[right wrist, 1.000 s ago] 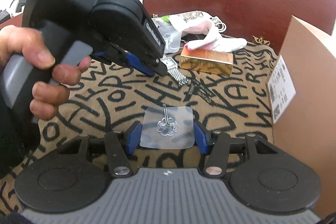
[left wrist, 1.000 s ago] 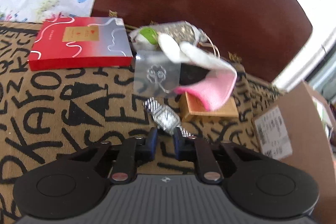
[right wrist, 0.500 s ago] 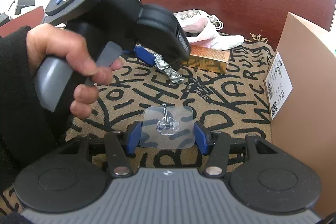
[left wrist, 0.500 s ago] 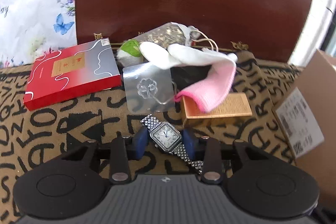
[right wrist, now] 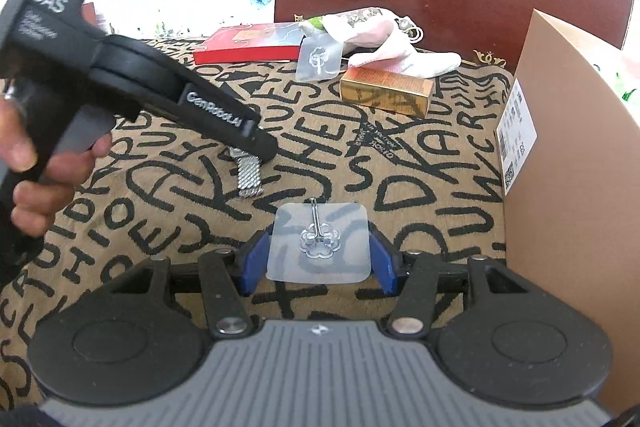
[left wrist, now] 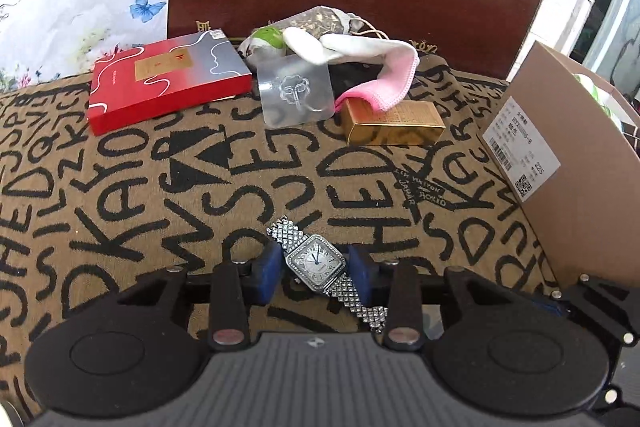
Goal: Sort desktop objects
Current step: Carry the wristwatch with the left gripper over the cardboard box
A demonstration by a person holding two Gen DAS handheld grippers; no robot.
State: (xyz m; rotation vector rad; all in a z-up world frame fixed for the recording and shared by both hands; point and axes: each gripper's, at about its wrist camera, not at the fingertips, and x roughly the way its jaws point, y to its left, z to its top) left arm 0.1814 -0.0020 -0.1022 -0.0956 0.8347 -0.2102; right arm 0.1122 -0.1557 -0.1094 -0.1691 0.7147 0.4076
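Left gripper: blue pads close on silver watch case, bracelet trailing diagonally both sides, just above lettered cloth. Grip narrow, on case corners only.

Right gripper: pads against edges of clear adhesive hook, thin flexible sheet.

Risks, judged:
- watch pivots or slips; loose bracelet snags cloth
- sheet buckles, pops free
- grippers near each other; collision en route to cardboard box

Red box, gold box, second clear hook unsorted at rear.
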